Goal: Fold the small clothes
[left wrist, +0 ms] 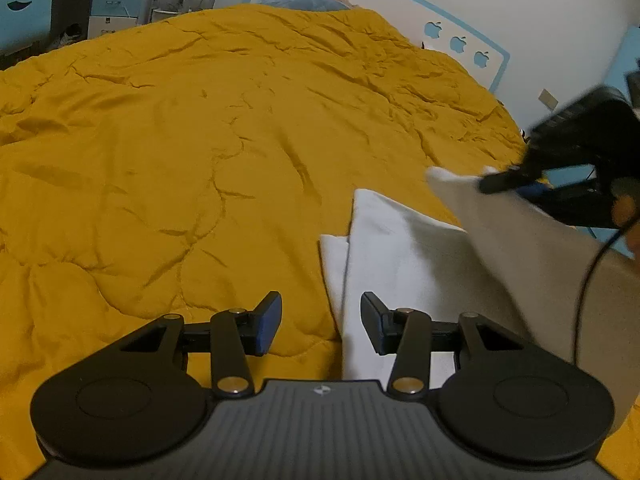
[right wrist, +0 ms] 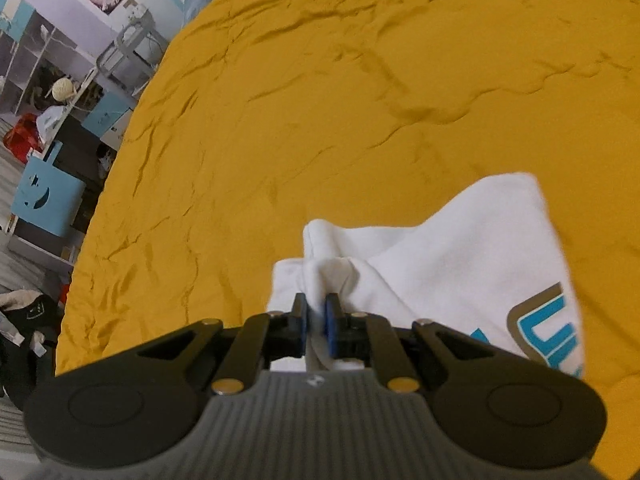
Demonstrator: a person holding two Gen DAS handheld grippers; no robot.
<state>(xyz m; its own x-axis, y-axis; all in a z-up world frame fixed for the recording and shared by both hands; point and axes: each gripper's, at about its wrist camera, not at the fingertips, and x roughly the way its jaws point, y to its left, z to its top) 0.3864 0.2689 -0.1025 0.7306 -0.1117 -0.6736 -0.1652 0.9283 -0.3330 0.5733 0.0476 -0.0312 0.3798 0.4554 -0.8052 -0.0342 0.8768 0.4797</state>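
A small white garment (left wrist: 404, 256) lies on the yellow quilt (left wrist: 200, 140) at the lower right of the left wrist view. My left gripper (left wrist: 320, 322) hangs open over its left edge, nothing between the pads. My right gripper (left wrist: 496, 182) comes in from the right, shut on a lifted part of the cloth. In the right wrist view the right gripper (right wrist: 316, 322) pinches a bunched fold of the white garment (right wrist: 460, 256), which shows a blue and grey print (right wrist: 548, 332) at its right side.
The yellow quilt (right wrist: 320, 100) covers the whole bed. A blue and white headboard (left wrist: 460, 36) with apple cut-outs stands at the back right. Desks, shelves and a blue chair (right wrist: 48, 196) stand past the bed's left edge. A black cable (left wrist: 588, 280) hangs from the right gripper.
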